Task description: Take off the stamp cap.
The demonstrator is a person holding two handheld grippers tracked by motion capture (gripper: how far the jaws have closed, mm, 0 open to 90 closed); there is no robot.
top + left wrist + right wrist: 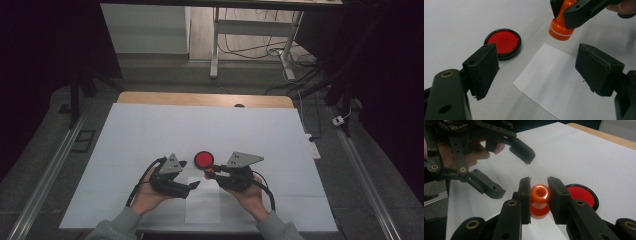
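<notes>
A round red ink pad point(204, 159) in a black case lies on the white table cover, just beyond both grippers. My right gripper point(211, 173) is shut on a small orange stamp point(539, 197), held above the near corner of a white paper sheet point(202, 205). In the left gripper view the stamp point(560, 28) hangs base down over the paper point(554, 82), with the ink pad point(504, 43) to its left. A faint mark point(574, 85) shows on the sheet. My left gripper point(537, 53) is open over the paper, empty, facing the right gripper point(574, 12).
The white cover point(150, 130) spans the wooden table point(200, 98). Beyond the far edge are table legs and cables point(280, 55) on the floor. A power strip point(314, 149) lies at the right edge. Metal rails point(45, 175) run along both sides.
</notes>
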